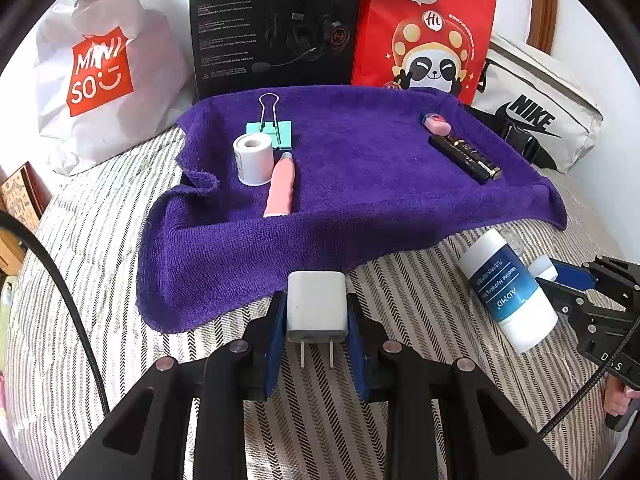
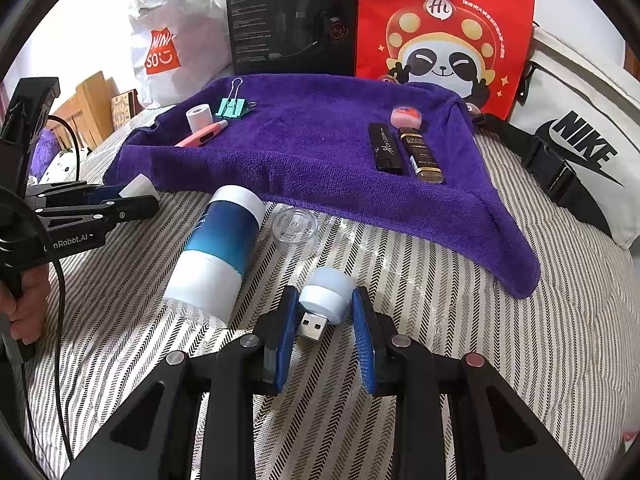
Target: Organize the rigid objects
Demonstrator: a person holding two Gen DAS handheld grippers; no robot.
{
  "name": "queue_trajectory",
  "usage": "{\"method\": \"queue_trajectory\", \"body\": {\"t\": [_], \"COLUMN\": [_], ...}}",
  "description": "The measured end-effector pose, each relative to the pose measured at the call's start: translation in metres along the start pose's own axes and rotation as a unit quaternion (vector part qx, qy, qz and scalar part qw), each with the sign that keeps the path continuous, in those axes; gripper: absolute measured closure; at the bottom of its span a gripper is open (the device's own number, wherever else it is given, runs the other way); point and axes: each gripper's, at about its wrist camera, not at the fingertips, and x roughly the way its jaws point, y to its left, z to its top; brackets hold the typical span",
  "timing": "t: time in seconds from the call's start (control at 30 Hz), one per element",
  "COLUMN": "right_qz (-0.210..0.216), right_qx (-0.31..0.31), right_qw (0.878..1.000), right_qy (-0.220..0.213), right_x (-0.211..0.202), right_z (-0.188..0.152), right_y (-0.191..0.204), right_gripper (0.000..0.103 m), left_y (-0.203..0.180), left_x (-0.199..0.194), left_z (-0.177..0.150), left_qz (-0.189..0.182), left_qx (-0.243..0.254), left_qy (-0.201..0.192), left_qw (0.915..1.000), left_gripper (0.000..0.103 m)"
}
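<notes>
White charger (image 1: 316,306) is clamped in the left gripper (image 1: 316,322) jaws, prongs facing the camera, over the striped bed just short of the purple towel (image 1: 360,184). USB night light (image 2: 327,295) sits pinched in the right gripper (image 2: 326,312) jaws. Best to carry each level onto bare towel, clear of the pink thermometer (image 1: 281,188). Only the right view shows the clear cap (image 2: 295,229).

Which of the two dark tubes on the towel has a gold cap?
The right tube, directly below the pink eraser. It has a gold cap and lettering; the left tube is all black with white script.
</notes>
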Motion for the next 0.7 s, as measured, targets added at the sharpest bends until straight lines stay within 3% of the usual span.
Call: {"method": "queue_trajectory", "body": {"t": [0.47, 0.7], "right_qz": [0.001, 0.002], "right_qx": [0.001, 0.001], "right_qw": [1.0, 1.0], "right_qy": [0.0, 0.0], "right_x": [0.0, -0.0001], "right_z": [-0.0002, -0.0002], "right_y": [-0.0011, -0.0015], "right_gripper": [0.075, 0.075], "left_y": [-0.0008, 0.0045], "left_x": [0.0003, 0.0], "left_z": [-0.0004, -0.0007], "left_qz": [0.002, -0.013], "left_qx": [0.002, -0.01], "left_qy": [0.0, -0.002], "left_qw": [1.0, 0.9999], "left_gripper": [0.077, 0.077]}}
